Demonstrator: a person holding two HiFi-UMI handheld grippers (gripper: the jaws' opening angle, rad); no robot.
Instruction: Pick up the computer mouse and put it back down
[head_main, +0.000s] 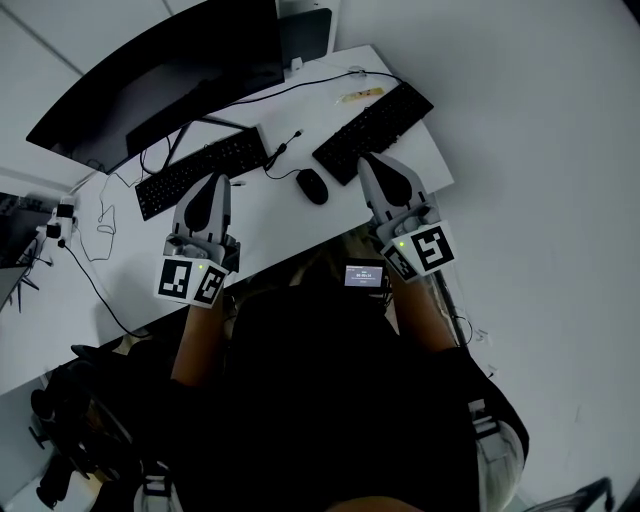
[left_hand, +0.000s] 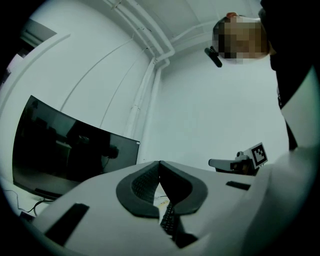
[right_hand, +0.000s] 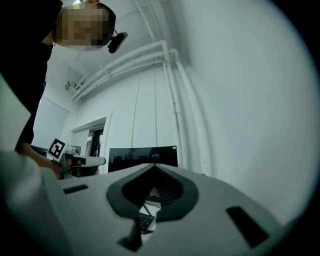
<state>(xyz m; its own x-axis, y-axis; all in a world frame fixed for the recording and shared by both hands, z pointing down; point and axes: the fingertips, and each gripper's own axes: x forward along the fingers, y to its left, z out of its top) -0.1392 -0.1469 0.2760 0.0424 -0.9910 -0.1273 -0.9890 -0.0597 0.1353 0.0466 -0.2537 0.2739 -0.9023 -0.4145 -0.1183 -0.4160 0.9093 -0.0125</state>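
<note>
I see one small computer mouse (head_main: 312, 186), black, smooth and egg-shaped. It lies on the flat white worktop (head_main: 280, 215) between two long black keyboards, the left keyboard (head_main: 195, 172) and the right keyboard (head_main: 378, 125). My left gripper (head_main: 215, 181) and right gripper (head_main: 368, 160) hang over the worktop, ribbed dark pads pressed together, holding nothing. One curved dark monitor (head_main: 170, 70) is cut off at the top, and my right gripper hides part of the right keyboard.
</note>
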